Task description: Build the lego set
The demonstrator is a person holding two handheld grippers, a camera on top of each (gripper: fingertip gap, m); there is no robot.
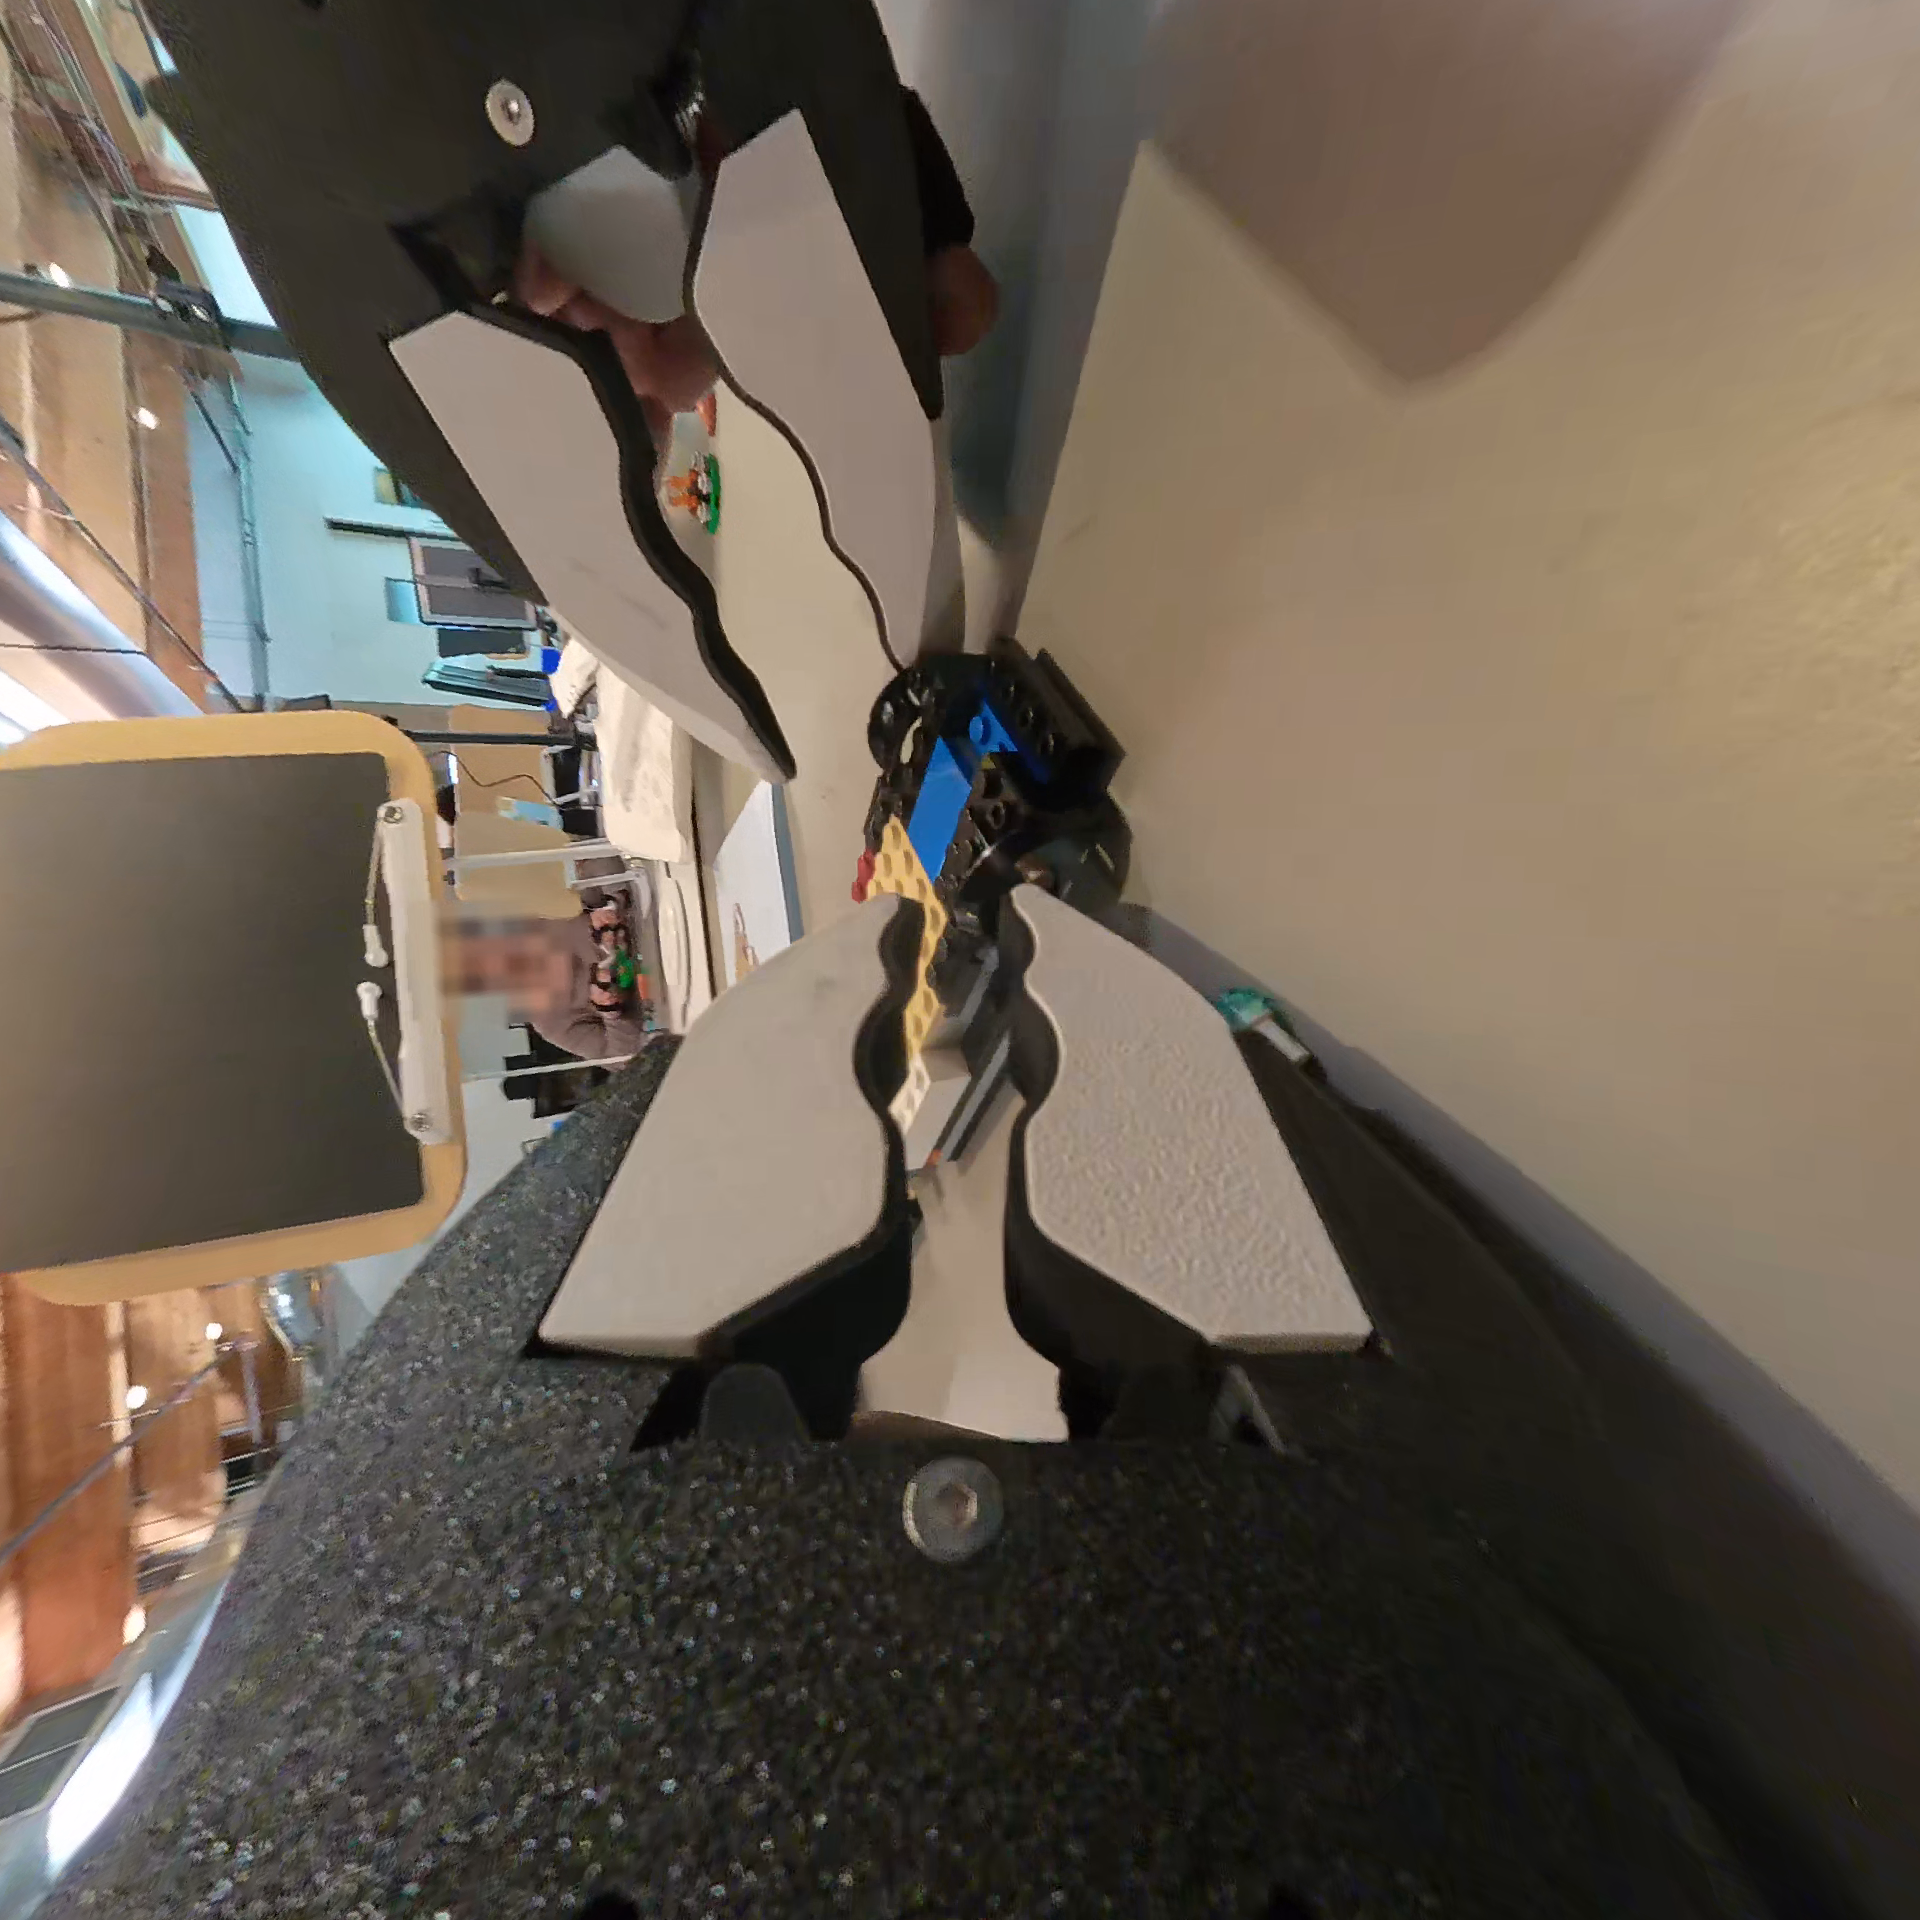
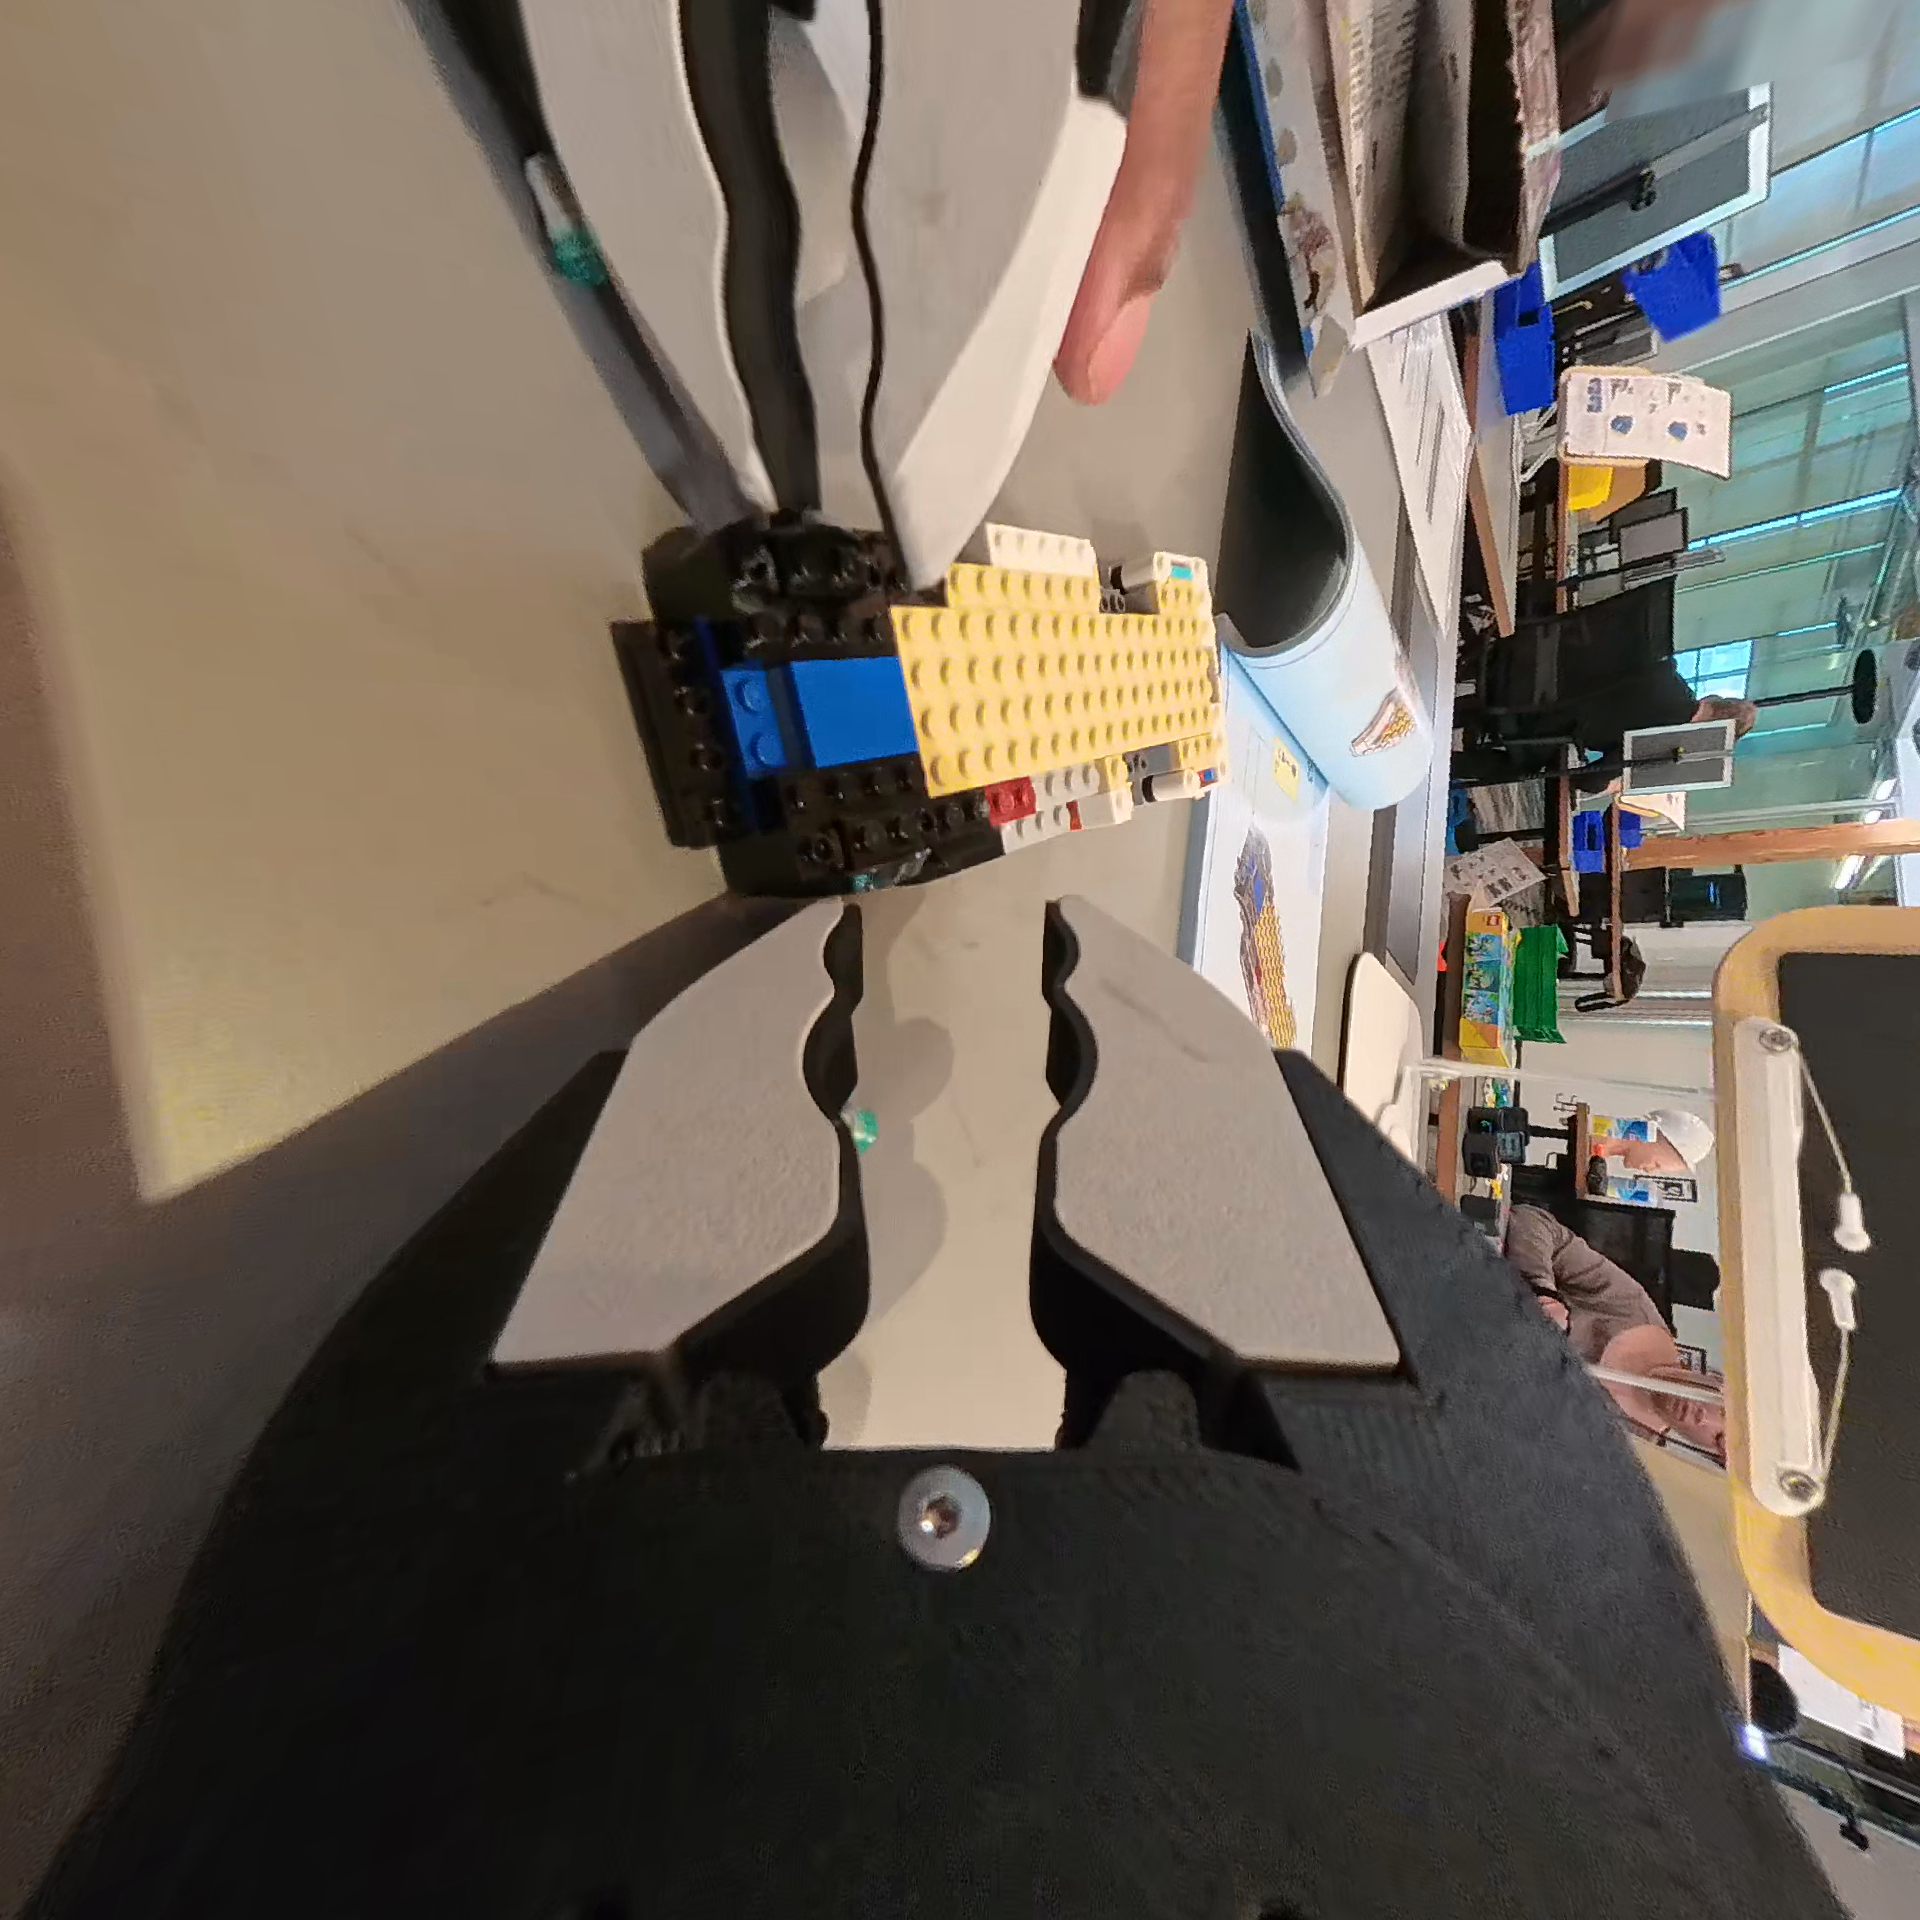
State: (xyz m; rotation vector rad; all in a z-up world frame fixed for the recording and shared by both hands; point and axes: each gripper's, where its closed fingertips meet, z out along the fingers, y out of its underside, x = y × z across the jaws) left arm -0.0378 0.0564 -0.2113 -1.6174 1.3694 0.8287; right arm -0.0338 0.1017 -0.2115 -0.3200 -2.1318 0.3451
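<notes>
A brick model (image 2: 1039,675) lies on the pale table (image 2: 312,520). It has a yellow studded plate, a blue brick and a black end. My left gripper (image 1: 951,904) is shut on the brick model (image 1: 940,790), with the yellow plate's edge and the black part between its pads. In the right wrist view the left gripper (image 2: 847,535) reaches the model's black end from above. My right gripper (image 2: 951,912) is open and empty, with its tips just short of the model's near edge. It also shows in the left wrist view (image 1: 842,707), open, beyond the model.
A small teal piece (image 2: 860,1127) lies by my right gripper's left finger. A pale blue cup (image 2: 1340,675) and an instruction booklet (image 2: 1257,935) lie beyond the model. Boxes (image 2: 1403,156) stand at the back. A person's finger (image 2: 1122,260) rests on the left gripper. There is about 5 cm between the tips of the two grippers. Both grippers' tips are roughly 20 cm from the pale blue cup (image 2: 1340,675).
</notes>
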